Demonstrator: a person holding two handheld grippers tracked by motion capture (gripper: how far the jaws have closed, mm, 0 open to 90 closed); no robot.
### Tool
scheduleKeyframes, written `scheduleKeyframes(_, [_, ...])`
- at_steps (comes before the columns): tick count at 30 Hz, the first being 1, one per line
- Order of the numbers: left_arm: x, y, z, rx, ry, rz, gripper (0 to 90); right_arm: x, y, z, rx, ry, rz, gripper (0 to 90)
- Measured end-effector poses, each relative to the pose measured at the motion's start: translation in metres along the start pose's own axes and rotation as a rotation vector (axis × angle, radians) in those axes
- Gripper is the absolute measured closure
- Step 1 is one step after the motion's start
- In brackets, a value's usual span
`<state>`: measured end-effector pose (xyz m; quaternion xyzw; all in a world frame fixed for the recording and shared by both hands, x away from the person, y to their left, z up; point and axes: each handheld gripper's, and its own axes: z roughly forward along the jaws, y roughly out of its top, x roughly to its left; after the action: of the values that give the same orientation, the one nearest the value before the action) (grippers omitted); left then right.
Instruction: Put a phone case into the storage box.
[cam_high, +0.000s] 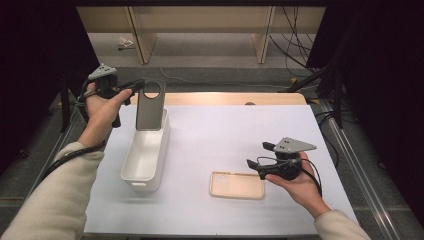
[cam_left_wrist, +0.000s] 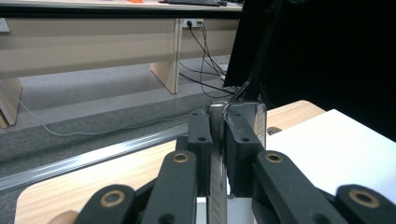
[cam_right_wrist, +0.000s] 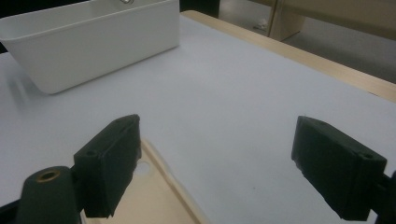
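A grey phone case (cam_high: 149, 107) was held upright between the closed jaws of the left gripper (cam_high: 138, 85), pinched by its top edge beside the round camera cut-out, its lower end hanging just above the far end of the white bin (cam_high: 145, 155). It had not yet been lowered in, so the work was judged about half done. A beige phone case (cam_high: 237, 184) lay flat on the white tabletop (cam_high: 215, 135), its near corner beneath the wide-spread, empty jaws of the right gripper (cam_high: 256, 156); its pick-up was judged still to come. The grey case appeared thin, smooth and slightly glossy; the beige case looked matte, with a raised rim and rounded corners; the bin was smooth, oblong, rigid-looking plastic.
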<state>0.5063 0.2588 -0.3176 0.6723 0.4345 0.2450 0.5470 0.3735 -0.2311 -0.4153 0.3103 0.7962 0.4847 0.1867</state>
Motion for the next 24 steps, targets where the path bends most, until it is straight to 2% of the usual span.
scheduleKeyframes(14, [0.008, -0.007, 0.008, 0.014, 0.019, -0.009, 81.6, 0.000, 0.000, 0.000, 0.000, 0.000, 0.001, 16.7])
scheduleKeyframes(24, [0.009, -0.009, 0.014, 0.021, 0.030, 0.005, 81.6, 0.000, 0.000, 0.000, 0.000, 0.000, 0.002, 16.8])
